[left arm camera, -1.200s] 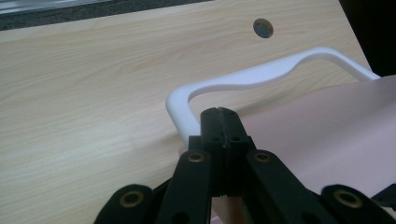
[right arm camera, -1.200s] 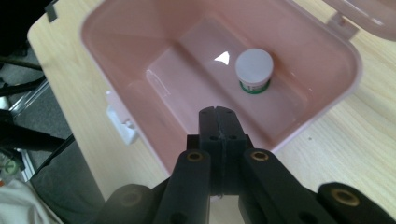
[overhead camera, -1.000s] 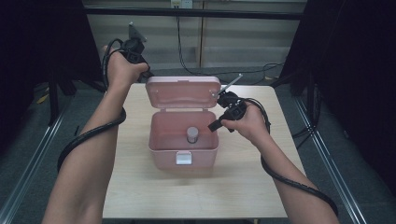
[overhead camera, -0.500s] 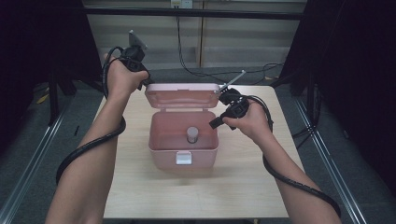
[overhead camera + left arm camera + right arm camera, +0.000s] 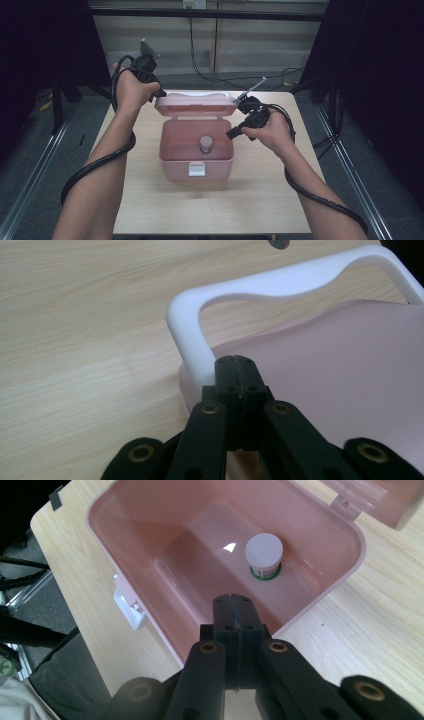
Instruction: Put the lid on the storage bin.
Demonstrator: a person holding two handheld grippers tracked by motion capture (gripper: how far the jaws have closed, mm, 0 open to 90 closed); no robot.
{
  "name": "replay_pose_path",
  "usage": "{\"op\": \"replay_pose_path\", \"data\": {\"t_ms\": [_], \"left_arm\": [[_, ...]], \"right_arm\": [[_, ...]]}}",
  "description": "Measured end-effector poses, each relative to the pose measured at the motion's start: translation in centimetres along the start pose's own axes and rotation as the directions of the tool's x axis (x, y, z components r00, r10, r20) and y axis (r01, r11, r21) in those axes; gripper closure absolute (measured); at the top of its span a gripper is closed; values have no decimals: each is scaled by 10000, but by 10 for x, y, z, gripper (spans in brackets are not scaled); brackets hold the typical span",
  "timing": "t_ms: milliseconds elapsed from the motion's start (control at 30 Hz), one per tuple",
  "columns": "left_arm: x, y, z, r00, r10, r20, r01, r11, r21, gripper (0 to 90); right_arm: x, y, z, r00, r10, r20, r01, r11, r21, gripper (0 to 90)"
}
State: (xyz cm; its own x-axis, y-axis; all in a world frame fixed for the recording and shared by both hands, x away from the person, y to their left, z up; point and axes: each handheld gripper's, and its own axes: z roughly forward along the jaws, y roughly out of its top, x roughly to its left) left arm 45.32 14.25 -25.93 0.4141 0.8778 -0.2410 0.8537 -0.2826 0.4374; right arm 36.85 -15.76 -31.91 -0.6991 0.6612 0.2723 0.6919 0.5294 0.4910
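A pink box (image 5: 172, 165) stands open on the wooden table, its lid (image 5: 195, 106) raised at the back with a white handle (image 5: 197, 93) behind it. Inside stands a small jar (image 5: 205, 144) with a white cap. My left gripper (image 5: 161, 93) is shut with nothing in it, its tips at the lid's left corner (image 5: 340, 370) beside the handle (image 5: 280, 285); I cannot tell if they touch. My right gripper (image 5: 231, 134) is shut and empty, hovering over the box's right rim. In the right gripper view its tips (image 5: 234, 600) point into the box (image 5: 150, 615) near the jar (image 5: 264, 550).
The box's white latch (image 5: 196, 169) faces the table's (image 5: 150, 200) near edge. Both grippers' cables loop under the forearms. Cables lie on the floor behind the table, and dark frame posts stand at both sides.
The left hand has edged down and right toward the lid's corner. The lid's top edge sits a little lower in the picture. The right hand has kept still.
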Motion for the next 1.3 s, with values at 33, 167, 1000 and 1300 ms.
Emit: {"op": "replay_pose_path", "data": {"t_ms": [33,167,1000,1300], "left_arm": [[0,-1,0,10000,23,1,-23,10000,44,900],[0,-5,2,10000,57,2,-57,10000,64,900],[38,-45,9,9991,-58,-422,4,9918,-1277,342],[57,-67,15,9973,-248,-691,144,9890,-1473,292]], "right_arm": [[0,0,0,10000,3,-8,-3,10000,-11,900],[-1,-2,-2,10000,47,2,-47,10000,-8,900],[14,-19,8,9976,-608,-317,613,9980,152,900],[17,-25,5,9956,-794,-493,796,9968,13,900]]}}
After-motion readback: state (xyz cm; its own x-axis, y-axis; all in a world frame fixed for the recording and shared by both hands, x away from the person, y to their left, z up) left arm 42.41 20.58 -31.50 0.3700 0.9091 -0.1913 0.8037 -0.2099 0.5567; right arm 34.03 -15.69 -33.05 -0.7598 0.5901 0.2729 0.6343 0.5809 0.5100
